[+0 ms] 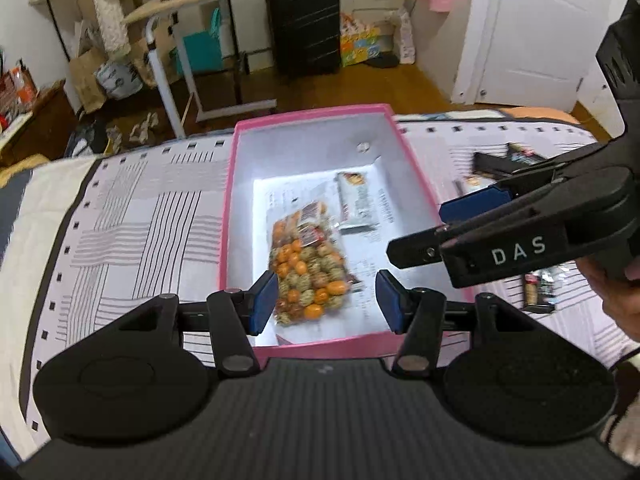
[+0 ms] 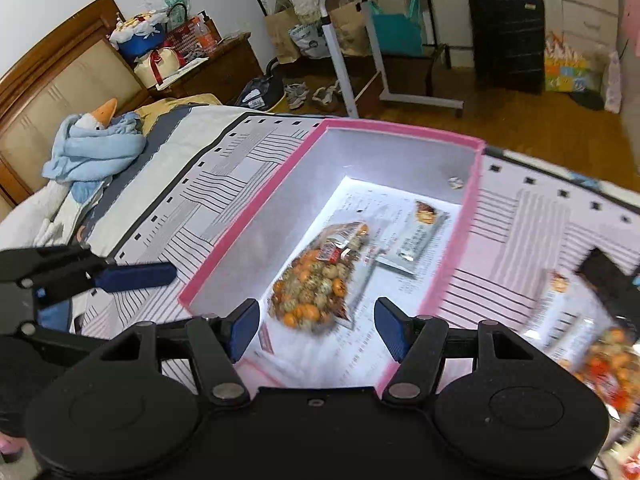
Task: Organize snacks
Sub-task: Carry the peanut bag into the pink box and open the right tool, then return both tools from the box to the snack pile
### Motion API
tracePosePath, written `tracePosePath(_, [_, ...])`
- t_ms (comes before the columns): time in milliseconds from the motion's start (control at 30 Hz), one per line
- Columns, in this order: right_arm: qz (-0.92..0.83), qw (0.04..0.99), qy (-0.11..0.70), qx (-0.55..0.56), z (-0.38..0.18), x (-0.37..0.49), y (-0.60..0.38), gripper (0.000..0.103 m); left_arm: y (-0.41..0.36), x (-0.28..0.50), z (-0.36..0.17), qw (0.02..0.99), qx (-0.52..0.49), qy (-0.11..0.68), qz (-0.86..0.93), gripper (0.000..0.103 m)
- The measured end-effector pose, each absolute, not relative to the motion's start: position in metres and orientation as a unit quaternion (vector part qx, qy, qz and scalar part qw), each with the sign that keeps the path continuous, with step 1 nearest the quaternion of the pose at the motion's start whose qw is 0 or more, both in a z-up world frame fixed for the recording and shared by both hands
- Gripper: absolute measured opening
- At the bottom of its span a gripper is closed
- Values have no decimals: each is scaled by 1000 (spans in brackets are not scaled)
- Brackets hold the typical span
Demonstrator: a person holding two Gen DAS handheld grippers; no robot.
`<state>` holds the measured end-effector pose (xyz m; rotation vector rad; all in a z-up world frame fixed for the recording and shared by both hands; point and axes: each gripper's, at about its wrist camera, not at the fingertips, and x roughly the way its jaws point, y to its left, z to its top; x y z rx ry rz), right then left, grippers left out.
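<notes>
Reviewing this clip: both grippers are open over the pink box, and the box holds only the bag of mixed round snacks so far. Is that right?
Not quite. The pink box holds two items: the bag of mixed round snacks and a silver-wrapped bar lying beside it, as the right wrist view shows. The rest stands: the left gripper and the right gripper are both open over the box.

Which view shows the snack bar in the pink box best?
Right wrist view. The snack bar lies unobstructed on the box floor, its full length showing beside the bag of round snacks. In the left wrist view the bar is also fully visible but smaller and blurrier, with the right gripper crowding it on the right.
</notes>
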<state>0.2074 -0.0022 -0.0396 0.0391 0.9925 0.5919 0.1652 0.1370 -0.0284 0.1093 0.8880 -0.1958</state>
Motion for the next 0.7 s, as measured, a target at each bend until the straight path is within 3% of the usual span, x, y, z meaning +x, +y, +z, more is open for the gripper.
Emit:
tracePosePath(400, [232,874,426,11,26,148,-112,73,72,117,27,908,88,374,-167,66])
tracePosePath(700, [213,889,402,41,25,136,-188,77,-1,110,23,895,108,354,-249,75])
